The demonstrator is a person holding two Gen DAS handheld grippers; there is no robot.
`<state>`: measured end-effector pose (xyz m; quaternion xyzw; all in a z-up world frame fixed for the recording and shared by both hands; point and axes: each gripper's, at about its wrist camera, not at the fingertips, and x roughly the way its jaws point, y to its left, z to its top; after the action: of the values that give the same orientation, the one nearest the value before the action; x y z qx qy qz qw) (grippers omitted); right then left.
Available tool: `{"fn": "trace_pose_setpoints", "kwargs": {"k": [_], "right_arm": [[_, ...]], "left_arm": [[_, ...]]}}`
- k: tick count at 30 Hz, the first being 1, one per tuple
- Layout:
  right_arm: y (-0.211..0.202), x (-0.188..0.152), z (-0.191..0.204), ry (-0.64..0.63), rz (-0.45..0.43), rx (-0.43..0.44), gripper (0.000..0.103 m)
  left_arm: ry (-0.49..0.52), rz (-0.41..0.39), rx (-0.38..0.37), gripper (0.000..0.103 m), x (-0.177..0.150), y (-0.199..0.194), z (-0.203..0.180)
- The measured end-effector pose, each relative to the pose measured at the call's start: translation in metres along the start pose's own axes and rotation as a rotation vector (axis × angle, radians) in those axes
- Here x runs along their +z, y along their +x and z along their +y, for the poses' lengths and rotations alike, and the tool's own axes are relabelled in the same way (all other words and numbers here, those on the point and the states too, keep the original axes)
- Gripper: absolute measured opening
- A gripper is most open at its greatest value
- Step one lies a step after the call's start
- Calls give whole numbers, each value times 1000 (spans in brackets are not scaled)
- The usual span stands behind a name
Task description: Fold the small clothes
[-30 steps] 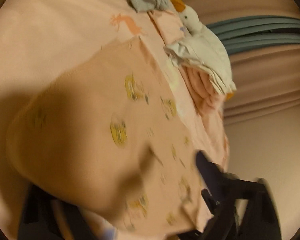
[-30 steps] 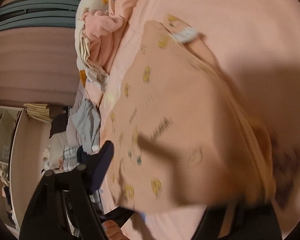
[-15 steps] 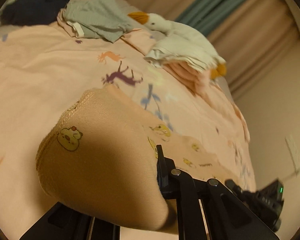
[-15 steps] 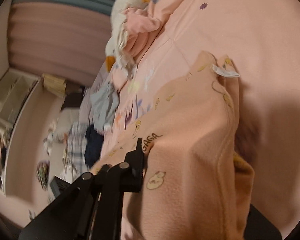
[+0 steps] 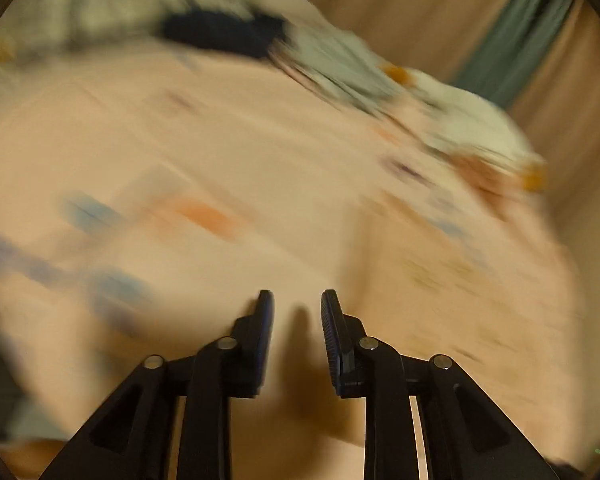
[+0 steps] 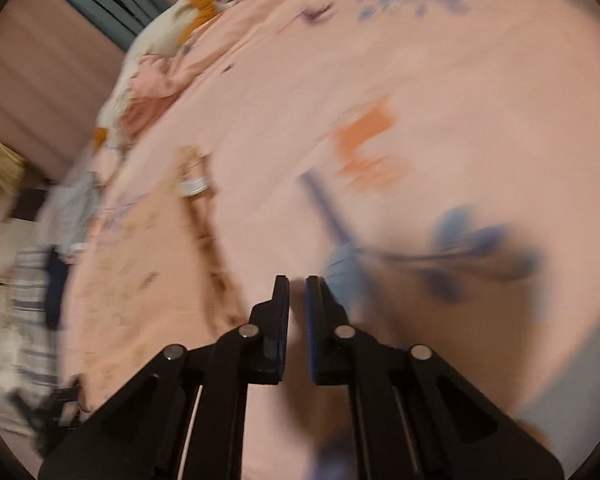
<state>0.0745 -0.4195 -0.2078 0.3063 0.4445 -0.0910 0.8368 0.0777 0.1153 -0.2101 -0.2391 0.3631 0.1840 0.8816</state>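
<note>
- Both grippers point down at a pink bedsheet (image 6: 440, 80) and hold nothing.
- Left gripper (image 5: 296, 300): the jaws stand a little apart and are opening; only bare sheet and their shadow show in the gap.
- Right gripper (image 6: 298, 284): the jaws are nearly together, with just a thin slit between the blue pads; nothing is pinched there.
- Peach garment (image 6: 140, 280), printed with small figures: it lies flat on the sheet, to the left of the right gripper in the right wrist view, with a white label (image 6: 196, 187) at its far end. In the left wrist view it lies to the right of the left gripper. Neither gripper touches it.
- Beyond the garment a goose toy (image 5: 472, 128) with orange beak and feet lies at the bed's edge with folded cloth on it.
- Grey cloth (image 5: 340, 68), a navy piece (image 5: 220, 34) and a checked piece (image 5: 112, 4) lie at the far side of the bed.
- Both views are blurred, so finer detail cannot be told.
</note>
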Motion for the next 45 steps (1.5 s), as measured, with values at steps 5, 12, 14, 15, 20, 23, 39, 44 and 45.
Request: {"fn": "trace_pose_setpoints", "kwargs": {"k": [5,12,14,15,20,23,39,44,45], "right_arm": [[-17,24,19,-25,-43,47,22],[39,71,124,-351,-3,180,39],[67,83,129,-334,31,161,50],[81,90,127,-312,45,183,50],[120,105,113,-240,106,183,27],[123,105,116,-220,148,216,26],[129,97,113,-148,198,351,15],[117,95,105,-91,107,330,3],[114,96,101,-69,92,329,3]], "left_arm": [[4,66,-188,24,34,-1,-8],[337,64,-180,25,33,29,-87],[283,113,-224,25,23,41,-76],[225,172,-240,25,23,50,-68],[59,199,-275,26,36,59,-49],[65,165,-182,26,42,59,-46],[127,226,-207,35,33,69,-54],[82,250,-231,37,34,72,-47],[74,252,-239,37,35,72,-45]]}}
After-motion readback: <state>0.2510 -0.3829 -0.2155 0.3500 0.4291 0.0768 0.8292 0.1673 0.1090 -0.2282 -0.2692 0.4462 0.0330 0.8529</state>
